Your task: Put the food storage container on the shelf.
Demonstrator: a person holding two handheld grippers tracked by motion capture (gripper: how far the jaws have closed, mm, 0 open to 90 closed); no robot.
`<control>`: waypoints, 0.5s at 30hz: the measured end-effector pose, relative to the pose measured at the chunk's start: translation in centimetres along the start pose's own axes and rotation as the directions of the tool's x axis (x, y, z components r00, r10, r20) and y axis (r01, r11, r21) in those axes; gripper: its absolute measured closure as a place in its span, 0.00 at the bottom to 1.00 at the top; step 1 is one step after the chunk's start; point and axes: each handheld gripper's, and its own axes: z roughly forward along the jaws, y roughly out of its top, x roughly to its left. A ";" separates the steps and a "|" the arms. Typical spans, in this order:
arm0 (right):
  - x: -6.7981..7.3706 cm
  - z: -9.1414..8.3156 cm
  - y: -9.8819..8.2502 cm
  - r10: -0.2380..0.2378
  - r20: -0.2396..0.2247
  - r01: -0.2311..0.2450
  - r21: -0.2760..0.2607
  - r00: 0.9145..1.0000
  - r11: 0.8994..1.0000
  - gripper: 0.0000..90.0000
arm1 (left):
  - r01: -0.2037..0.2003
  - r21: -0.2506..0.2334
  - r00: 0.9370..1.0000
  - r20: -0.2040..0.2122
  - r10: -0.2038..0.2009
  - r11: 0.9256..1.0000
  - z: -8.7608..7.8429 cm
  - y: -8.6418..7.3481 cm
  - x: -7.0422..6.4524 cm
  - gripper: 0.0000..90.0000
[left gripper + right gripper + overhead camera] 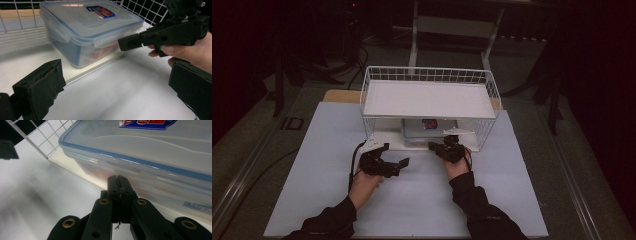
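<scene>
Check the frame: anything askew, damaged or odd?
Little stands out. The lidded plastic container sits flat under the wire shelf, lid on, nothing spilled. One oddity: the left hand-held gripper has ragged, frayed padding on its fingers.

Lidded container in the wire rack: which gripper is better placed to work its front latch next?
Right. The right gripper, shut, has its tip at the container's front latch, while the left gripper stands open on the table, farther back.

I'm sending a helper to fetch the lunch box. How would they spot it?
Look at the white wire rack on the table. Under its shelf sits a clear plastic box with a blue-edged lid, clip latches and a red-and-blue sticker; the shut right gripper points at its side.
</scene>
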 end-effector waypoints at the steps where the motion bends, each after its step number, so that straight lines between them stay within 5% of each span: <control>1: 0.0 0.2 0.1 0.002 -0.001 -0.002 0.000 1.000 1.000 1.00 | -0.001 -0.001 1.000 -0.001 0.001 1.000 0.0 0.0 0.0 0.00; 15: -0.3 1.7 1.3 0.032 -0.001 -0.032 -0.010 0.999 0.999 0.95 | -0.026 0.009 1.000 -0.001 0.026 1.000 0.1 -0.1 0.4 0.00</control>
